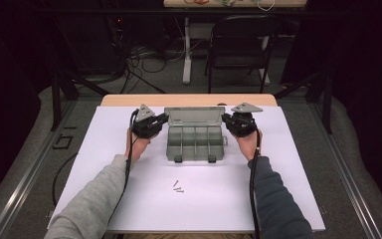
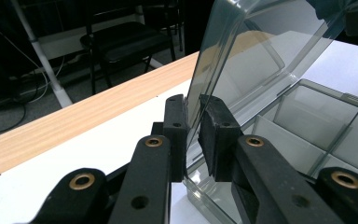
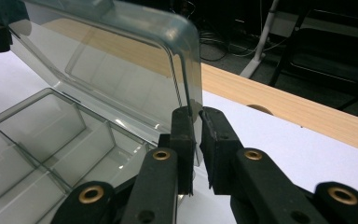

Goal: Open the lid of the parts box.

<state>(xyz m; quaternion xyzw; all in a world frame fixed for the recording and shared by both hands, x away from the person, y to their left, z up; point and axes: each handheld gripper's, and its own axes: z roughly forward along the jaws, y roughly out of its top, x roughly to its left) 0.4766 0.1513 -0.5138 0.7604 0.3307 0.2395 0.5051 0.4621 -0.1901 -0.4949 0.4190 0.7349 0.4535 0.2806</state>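
- Both pairs of fingers are closed on the lid (image 1: 194, 115) of a clear grey box (image 1: 195, 142): the left gripper (image 2: 193, 135) pinches the lid's left edge and the right gripper (image 3: 196, 144) pinches its right edge, each jaw pressed flat to the plastic.
- From above, the left gripper (image 1: 149, 124) and right gripper (image 1: 240, 123) stand at either end of the lid, a hand behind each one.
- Judging by the grip, the step in hand is swinging the lid on its hinge; it stands nearly upright over the tray, and I cannot tell whether it is going up or coming down.
- Whichever way, the next move calls for both hands to turn together at the same pace, so the thin lid does not twist or slip out.
- Box sits near the far edge of the white worktop (image 1: 129, 199), about midway across, with its latches toward the person.
- Its tray is split into small compartments, all looking empty.
- Two or three small screws (image 1: 178, 187) lie loose on the worktop nearer the front edge, well apart from the box.
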